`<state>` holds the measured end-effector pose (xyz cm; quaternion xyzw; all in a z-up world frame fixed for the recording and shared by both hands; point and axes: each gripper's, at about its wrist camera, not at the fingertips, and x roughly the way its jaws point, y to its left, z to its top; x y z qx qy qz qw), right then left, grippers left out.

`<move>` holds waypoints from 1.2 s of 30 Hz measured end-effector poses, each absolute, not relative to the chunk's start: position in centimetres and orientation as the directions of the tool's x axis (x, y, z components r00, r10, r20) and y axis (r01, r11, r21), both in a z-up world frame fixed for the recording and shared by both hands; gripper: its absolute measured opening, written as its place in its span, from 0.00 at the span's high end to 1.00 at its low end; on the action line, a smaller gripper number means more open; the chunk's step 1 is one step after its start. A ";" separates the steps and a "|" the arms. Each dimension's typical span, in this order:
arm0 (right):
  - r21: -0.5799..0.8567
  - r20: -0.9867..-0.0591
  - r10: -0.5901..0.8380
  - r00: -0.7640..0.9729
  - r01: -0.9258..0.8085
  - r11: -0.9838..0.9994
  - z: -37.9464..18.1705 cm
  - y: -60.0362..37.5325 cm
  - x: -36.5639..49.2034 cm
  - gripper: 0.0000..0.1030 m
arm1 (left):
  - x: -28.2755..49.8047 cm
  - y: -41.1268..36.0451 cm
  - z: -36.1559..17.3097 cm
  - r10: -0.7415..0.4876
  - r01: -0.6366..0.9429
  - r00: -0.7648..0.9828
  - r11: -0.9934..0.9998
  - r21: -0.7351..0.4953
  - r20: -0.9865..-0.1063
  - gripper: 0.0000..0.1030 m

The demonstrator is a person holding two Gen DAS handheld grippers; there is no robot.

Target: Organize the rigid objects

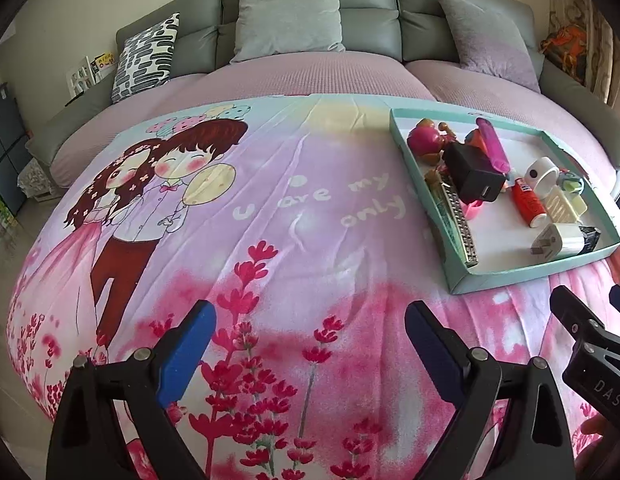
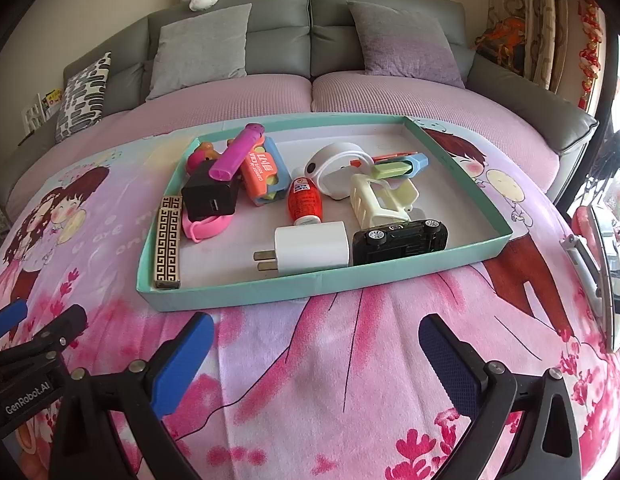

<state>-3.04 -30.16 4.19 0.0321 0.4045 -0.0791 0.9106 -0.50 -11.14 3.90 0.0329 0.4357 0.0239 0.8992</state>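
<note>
The printed pink cartoon bedspread (image 2: 310, 360) lies soft and rumpled under both claws, so anything set on it could tip or roll. Just ahead of the right gripper (image 2: 316, 360), jaws wide apart and empty, sits the shallow teal cardboard tray (image 2: 237, 292) crowded with the rigid objects; pushing its low near wall would likely slide the whole tray. Inside, nearest that claw, the black toy car (image 2: 400, 240) lies on its side touching the white plug adapter (image 2: 310, 250); gripping one may drag the other. The left gripper (image 1: 310, 360), also spread and empty, has the tray ahead to its right.
</note>
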 end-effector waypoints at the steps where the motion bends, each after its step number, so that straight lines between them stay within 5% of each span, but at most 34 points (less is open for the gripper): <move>1: -0.006 -0.742 -0.119 0.660 0.171 0.985 4.2 -30.2 -3.0 0.00 | -0.5 -11.1 3.8 0.070 -0.015 0.616 0.997 0.076 -0.784 0.07; 36: -0.002 -0.746 -0.118 0.655 0.175 0.985 4.1 -30.2 -3.0 0.00 | -0.3 -11.3 3.4 0.111 -0.028 0.602 0.993 0.118 -0.791 0.07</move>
